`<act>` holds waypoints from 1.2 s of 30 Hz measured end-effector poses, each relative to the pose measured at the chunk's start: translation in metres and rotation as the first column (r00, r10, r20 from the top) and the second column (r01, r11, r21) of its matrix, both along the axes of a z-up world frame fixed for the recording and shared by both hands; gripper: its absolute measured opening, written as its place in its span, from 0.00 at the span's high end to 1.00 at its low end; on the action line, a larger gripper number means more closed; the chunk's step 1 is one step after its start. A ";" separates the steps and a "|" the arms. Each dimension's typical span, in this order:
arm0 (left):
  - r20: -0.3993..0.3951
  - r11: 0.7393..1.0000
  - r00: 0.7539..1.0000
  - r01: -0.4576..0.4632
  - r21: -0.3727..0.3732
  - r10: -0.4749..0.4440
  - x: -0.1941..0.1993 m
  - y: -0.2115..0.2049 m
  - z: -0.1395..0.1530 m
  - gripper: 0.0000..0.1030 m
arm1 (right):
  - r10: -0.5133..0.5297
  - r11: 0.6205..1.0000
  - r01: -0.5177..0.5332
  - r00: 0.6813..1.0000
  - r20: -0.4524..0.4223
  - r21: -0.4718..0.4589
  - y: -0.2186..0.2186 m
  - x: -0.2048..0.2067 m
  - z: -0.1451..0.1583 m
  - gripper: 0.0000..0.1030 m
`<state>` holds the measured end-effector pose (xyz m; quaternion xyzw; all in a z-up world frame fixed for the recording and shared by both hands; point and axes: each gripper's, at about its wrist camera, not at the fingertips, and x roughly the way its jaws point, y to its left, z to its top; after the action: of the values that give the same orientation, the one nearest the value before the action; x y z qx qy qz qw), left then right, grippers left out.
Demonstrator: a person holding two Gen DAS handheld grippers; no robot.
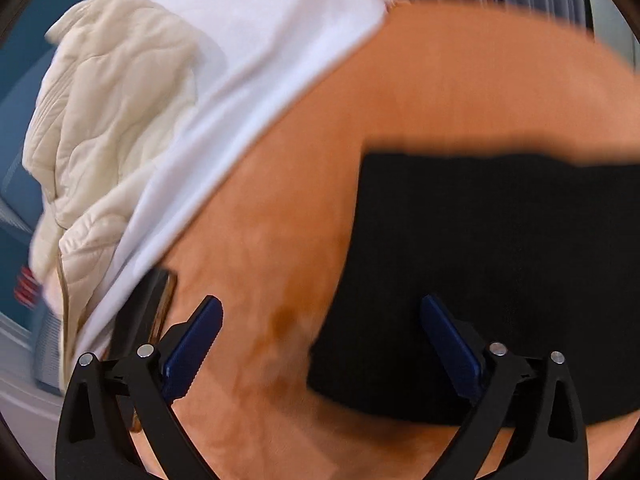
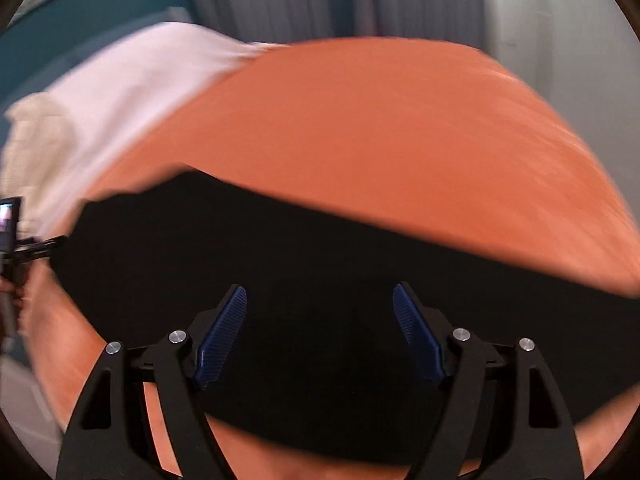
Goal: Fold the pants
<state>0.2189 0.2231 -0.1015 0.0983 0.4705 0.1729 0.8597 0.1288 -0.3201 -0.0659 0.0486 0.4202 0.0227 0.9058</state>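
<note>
Black fabric pants (image 2: 320,280) lie flat on the orange bedspread (image 2: 380,128). I see my right gripper (image 2: 320,300) spread wide, empty, directly over them; my left gripper (image 1: 320,312), equally wide and empty, straddles their left edge.

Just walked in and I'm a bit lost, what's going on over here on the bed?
A person is working with two handheld grippers over black pants spread on an orange cover. The left gripper and the right gripper are both open and hold nothing, poised above the fabric. The pants lie as a flat dark band; both views are blurred, so any fold is hard to judge. A cream quilted jacket sits on white bedding off to the side.
</note>
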 end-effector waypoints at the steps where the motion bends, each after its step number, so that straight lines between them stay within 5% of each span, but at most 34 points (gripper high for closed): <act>1: 0.035 1.000 0.999 -0.002 -0.010 0.003 -0.003 0.001 0.003 0.05 | -0.052 0.999 0.052 0.999 -0.005 0.009 -0.021 -0.017 -0.002 0.29; 7: 0.047 0.985 0.990 -0.124 -0.120 0.131 -0.025 0.004 0.027 0.06 | -0.453 0.881 0.447 0.891 0.008 0.158 -0.190 -0.123 0.005 0.28; 12: 0.059 0.994 0.993 -0.096 -0.051 0.099 -0.055 -0.045 0.037 0.05 | -0.578 0.792 0.559 0.816 0.008 0.246 -0.276 -0.136 0.001 0.28; 15: 0.048 0.992 0.994 -0.095 -0.078 0.099 -0.062 -0.062 0.035 0.05 | -0.560 0.801 0.542 0.829 -0.003 0.254 -0.293 -0.120 -0.008 0.35; 17: 0.022 0.991 0.995 -0.095 -0.098 0.097 -0.062 -0.073 0.028 0.05 | -0.508 0.835 0.500 0.861 -0.026 0.231 -0.291 -0.094 -0.013 0.53; 19: -0.026 0.990 0.994 -0.110 -0.093 0.108 -0.060 -0.085 0.018 0.05 | -0.453 0.869 0.456 0.889 -0.064 0.191 -0.266 -0.070 -0.016 0.91; 24: -0.055 0.990 0.992 -0.118 -0.073 0.114 -0.063 -0.100 0.009 0.05 | -0.378 0.921 0.360 0.919 0.115 0.151 -0.272 -0.084 0.062 0.91; 25: -0.061 0.990 0.991 -0.124 -0.062 0.120 -0.063 -0.102 0.005 0.05 | -0.385 0.920 0.372 0.917 0.109 0.120 -0.282 -0.086 0.059 0.90; 28: -0.053 0.982 0.986 -0.160 -0.100 0.155 -0.063 -0.097 -0.001 0.05 | -0.384 0.919 0.392 0.915 -0.127 0.047 -0.308 -0.061 -0.013 0.88; 32: -0.047 0.947 0.973 -0.230 -0.226 0.225 -0.064 -0.071 0.008 0.05 | -0.393 0.919 0.393 0.919 0.007 0.035 -0.300 -0.079 0.003 0.62; 36: 0.029 0.912 0.950 -0.288 -0.292 0.310 -0.068 -0.036 0.032 0.05 | -0.430 0.903 0.429 0.894 0.130 0.034 -0.293 -0.106 0.036 0.57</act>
<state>0.1505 0.1870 -0.0698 -0.1060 0.4676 0.2364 0.8451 0.0230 -0.6132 -0.0297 0.1405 0.3371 -0.1735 0.9146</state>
